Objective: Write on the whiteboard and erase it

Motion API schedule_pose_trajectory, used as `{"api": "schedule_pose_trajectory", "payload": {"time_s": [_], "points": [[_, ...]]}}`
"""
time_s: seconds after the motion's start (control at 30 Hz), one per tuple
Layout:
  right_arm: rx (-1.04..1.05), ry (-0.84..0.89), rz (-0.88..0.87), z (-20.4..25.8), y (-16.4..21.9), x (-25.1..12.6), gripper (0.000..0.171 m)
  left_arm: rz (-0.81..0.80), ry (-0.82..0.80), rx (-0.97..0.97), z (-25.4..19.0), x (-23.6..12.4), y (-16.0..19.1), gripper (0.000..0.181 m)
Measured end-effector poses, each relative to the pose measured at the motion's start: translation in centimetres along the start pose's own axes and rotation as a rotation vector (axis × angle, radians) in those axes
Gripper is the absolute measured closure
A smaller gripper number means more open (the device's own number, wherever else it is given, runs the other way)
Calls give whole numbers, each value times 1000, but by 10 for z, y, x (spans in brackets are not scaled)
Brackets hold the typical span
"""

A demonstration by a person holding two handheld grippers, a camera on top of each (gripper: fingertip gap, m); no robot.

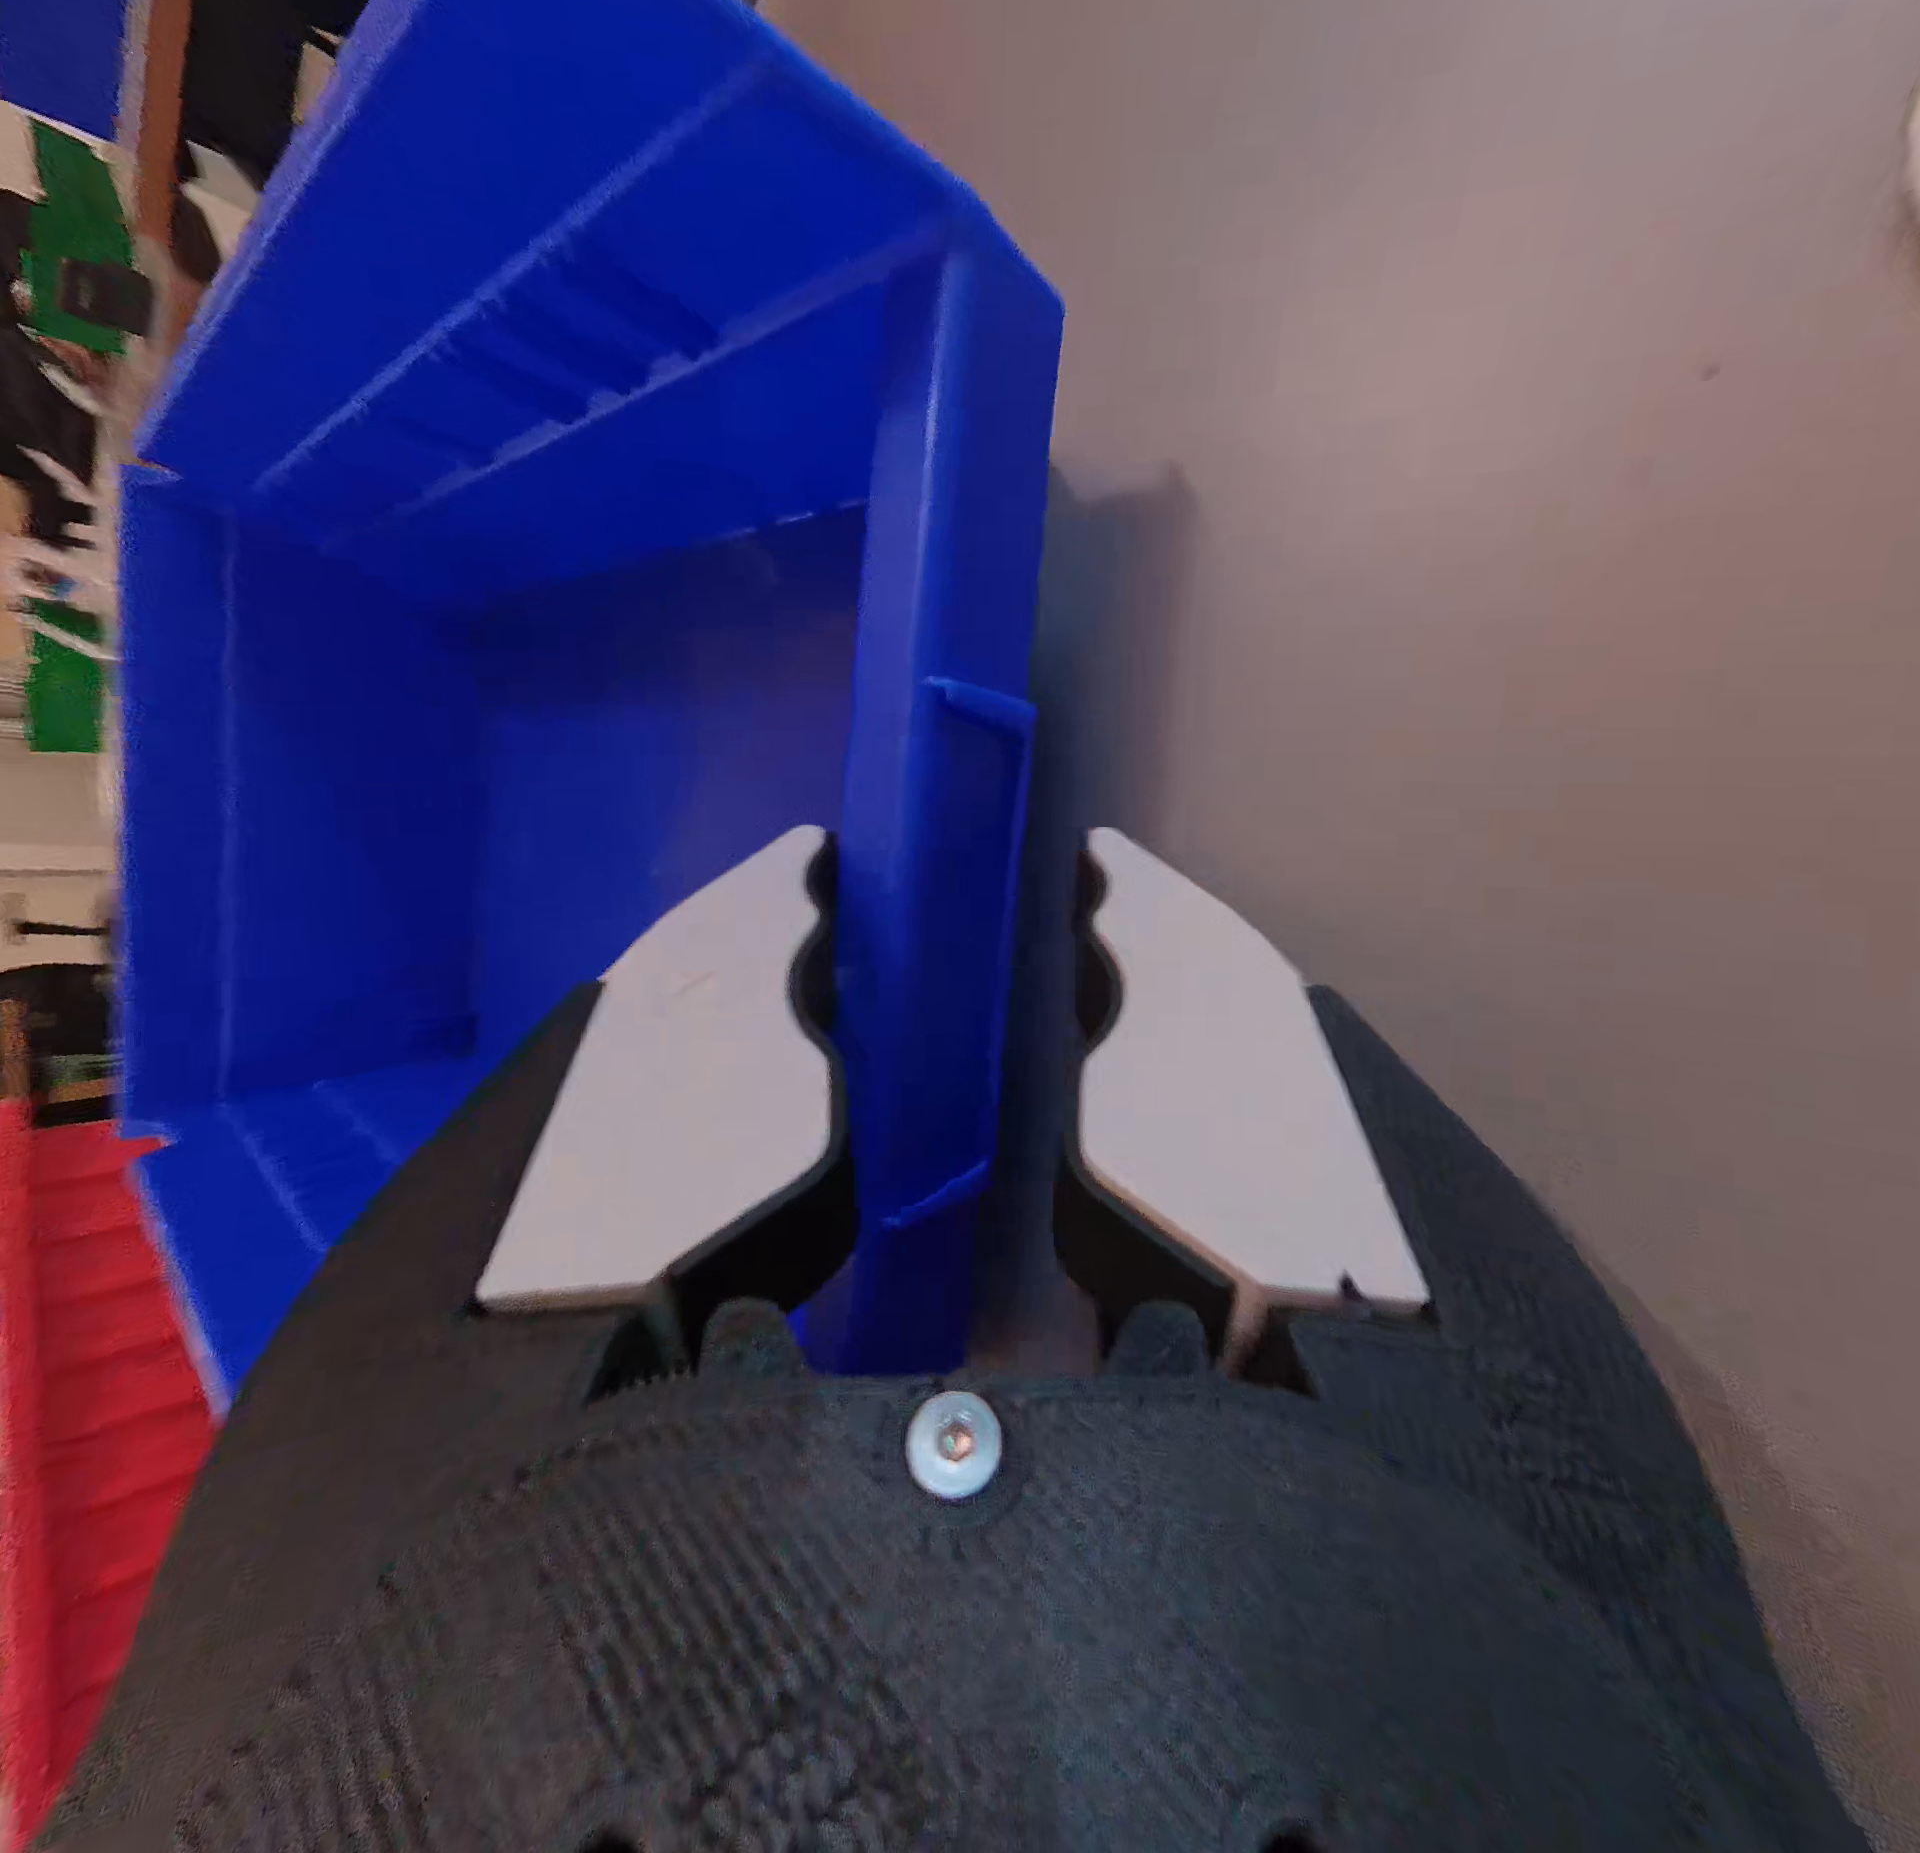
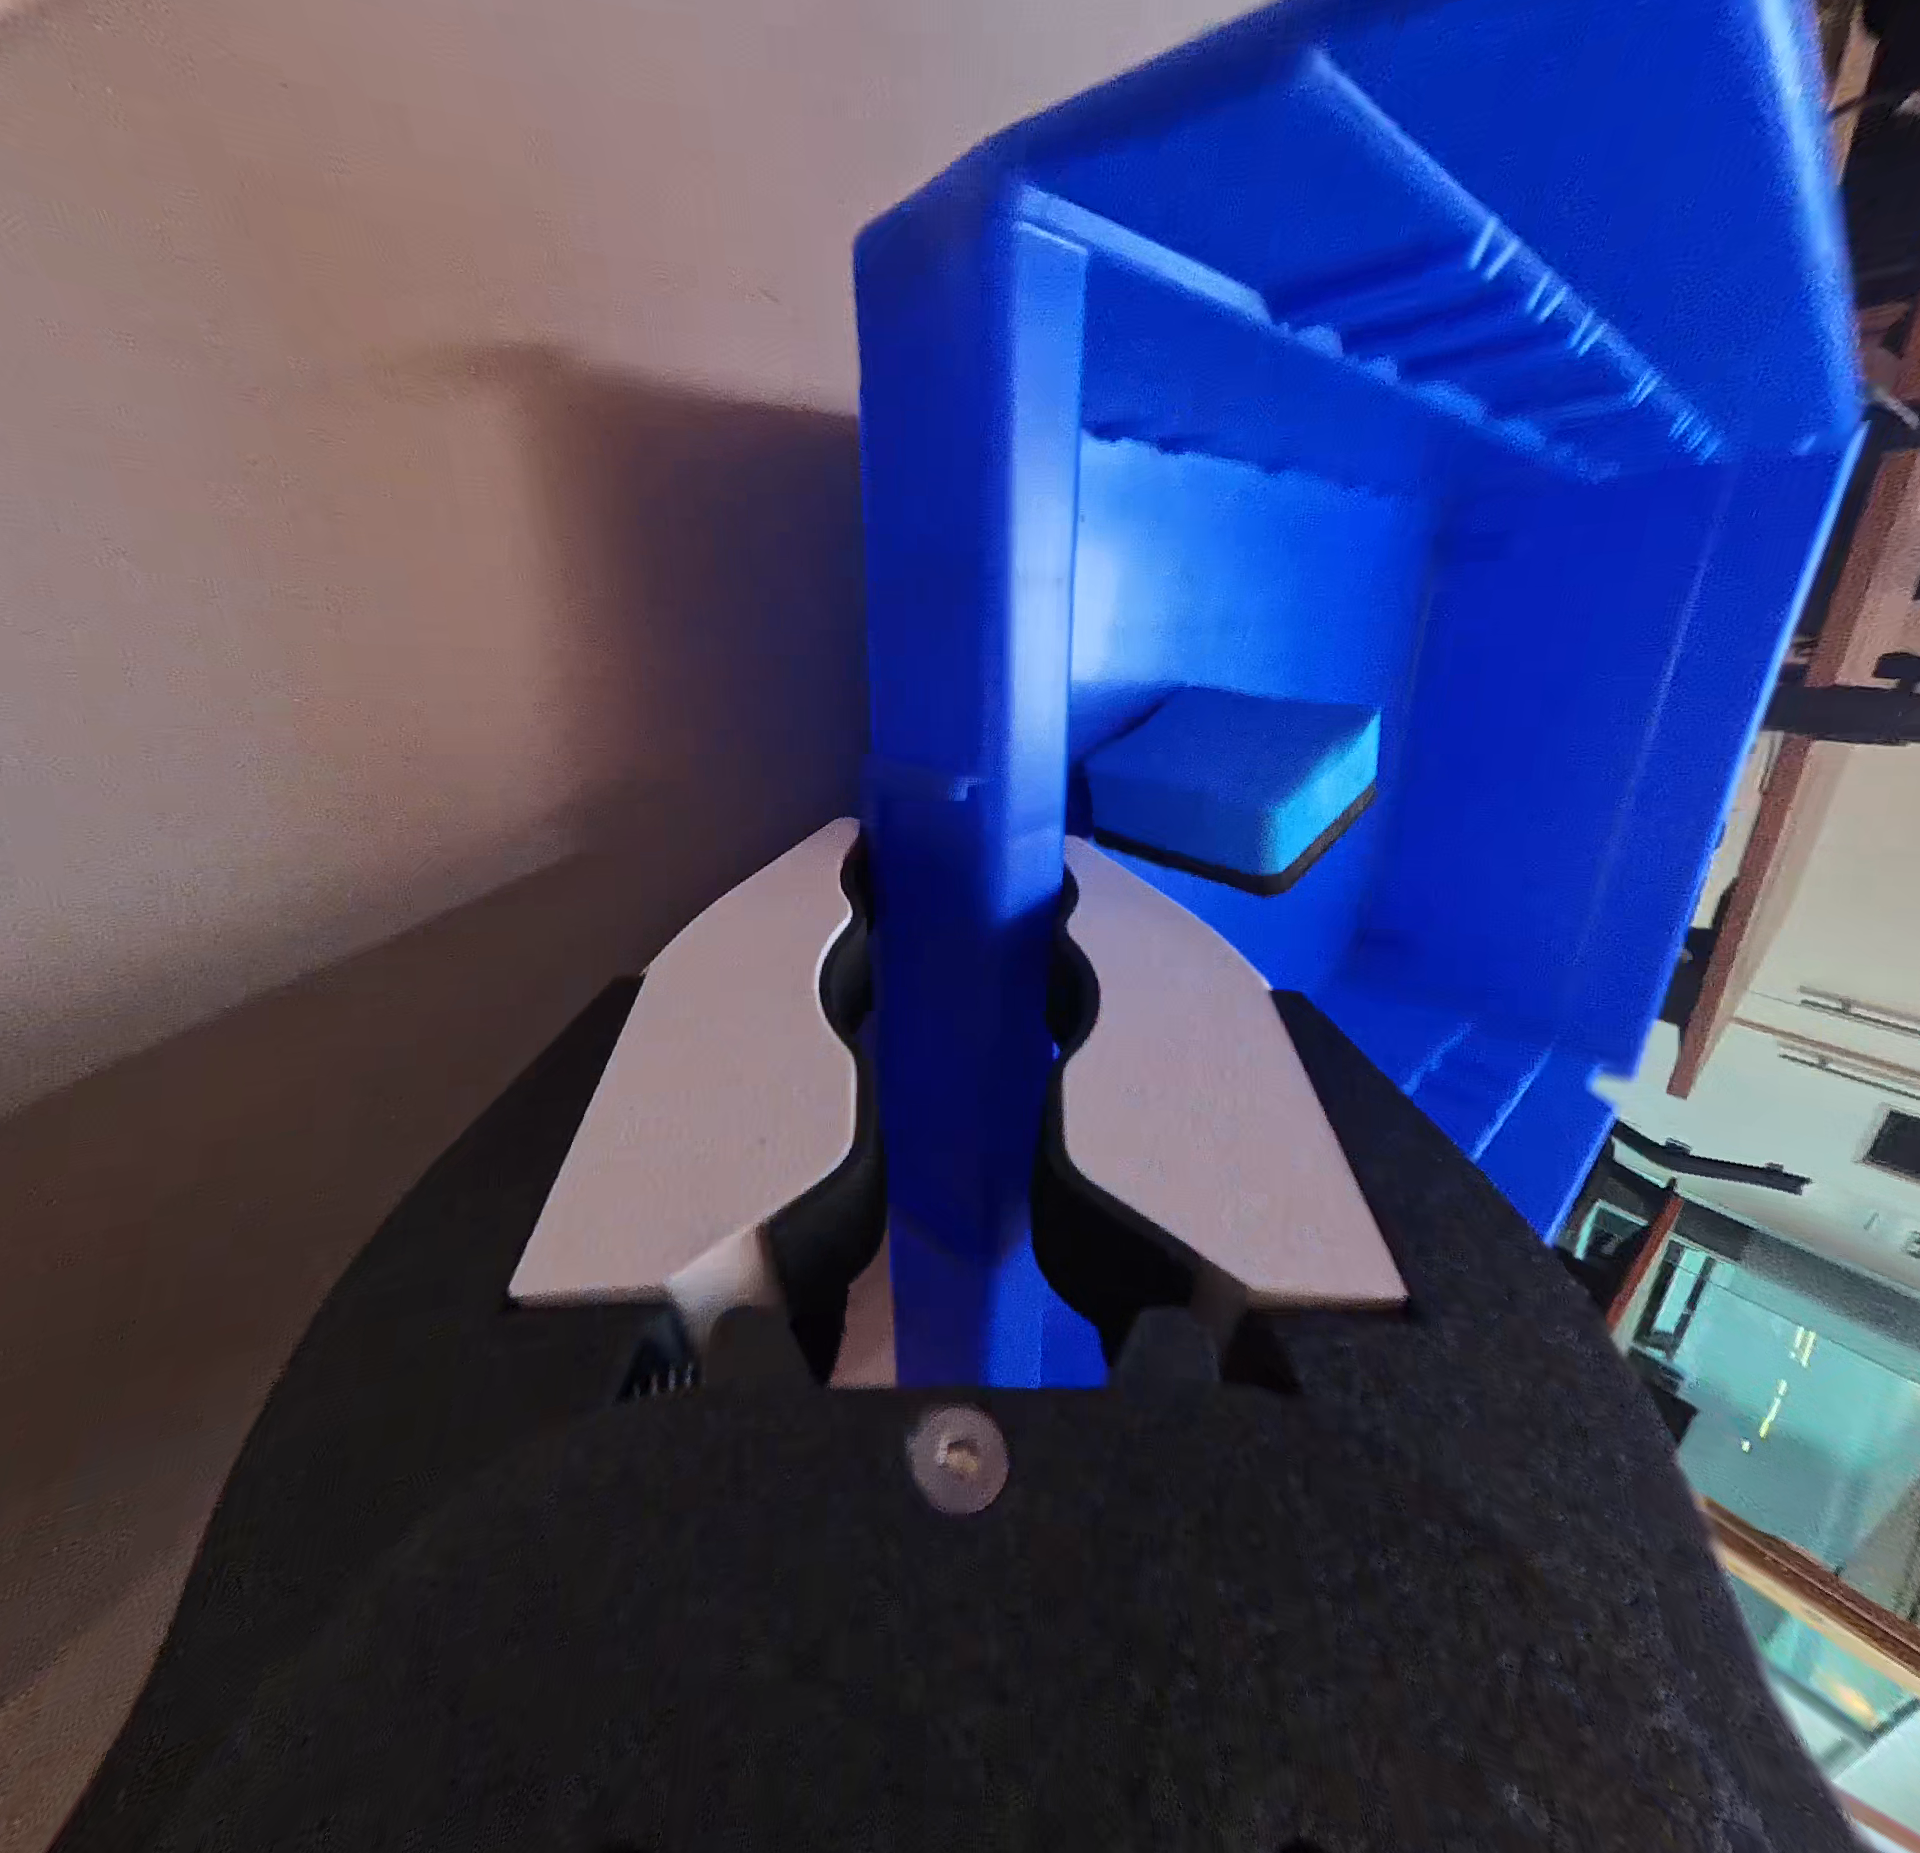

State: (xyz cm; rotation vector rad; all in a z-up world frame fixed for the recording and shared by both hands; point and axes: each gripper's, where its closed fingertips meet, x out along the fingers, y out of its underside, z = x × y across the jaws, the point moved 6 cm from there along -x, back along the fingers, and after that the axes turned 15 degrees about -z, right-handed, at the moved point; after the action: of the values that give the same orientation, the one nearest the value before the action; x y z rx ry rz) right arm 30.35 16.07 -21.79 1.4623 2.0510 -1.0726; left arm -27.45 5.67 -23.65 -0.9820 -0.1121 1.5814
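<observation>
On bin (image 2: pixel 1558 660) wall, right claw (image 2: pixel 961 868) clamped.

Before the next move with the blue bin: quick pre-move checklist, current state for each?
1. Right gripper seated on the blue bin wall: ok, both pads press the wall.
2. Left gripper seated on the bin's other wall: not ok, a gap shows at the right finger, so it straddles without clamping.
3. Eraser inside the bin: ok, it lies against the inner face near the right gripper's wall.
4. Marker in the bin: cannot tell, none shows in either view.
5. Bin resting on a surface or lifted: cannot tell, its underside is not visible.
6. Whiteboard within reach: cannot tell, it is not recognisable in either view.
</observation>
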Motion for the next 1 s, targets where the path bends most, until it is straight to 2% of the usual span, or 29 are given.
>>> {"api": "schedule_pose_trajectory", "payload": {"time_s": [0.03,0.27,0.37,0.47,0.67,0.93,1.0], "points": [[-6,8,-9,8,-7,-9,141,4,-25,51,3,0,2,148],[-106,40,-97,69,-53,-71,141,-19,-34,96,4,-16,4,148],[-215,41,-161,94,-88,-88,141,-63,-80,109,9,-30,0,147],[-298,-5,-258,115,-133,-90,141,-90,-120,96,16,-44,-8,147],[-437,-101,-483,145,-226,-59,141,-127,-191,42,30,-68,-11,148],[-566,-228,-652,165,-333,7,141,-162,-362,-9,58,-118,2,148],[-557,-173,-701,166,-354,28,138,-167,-416,-14,63,-131,6,149]]}}
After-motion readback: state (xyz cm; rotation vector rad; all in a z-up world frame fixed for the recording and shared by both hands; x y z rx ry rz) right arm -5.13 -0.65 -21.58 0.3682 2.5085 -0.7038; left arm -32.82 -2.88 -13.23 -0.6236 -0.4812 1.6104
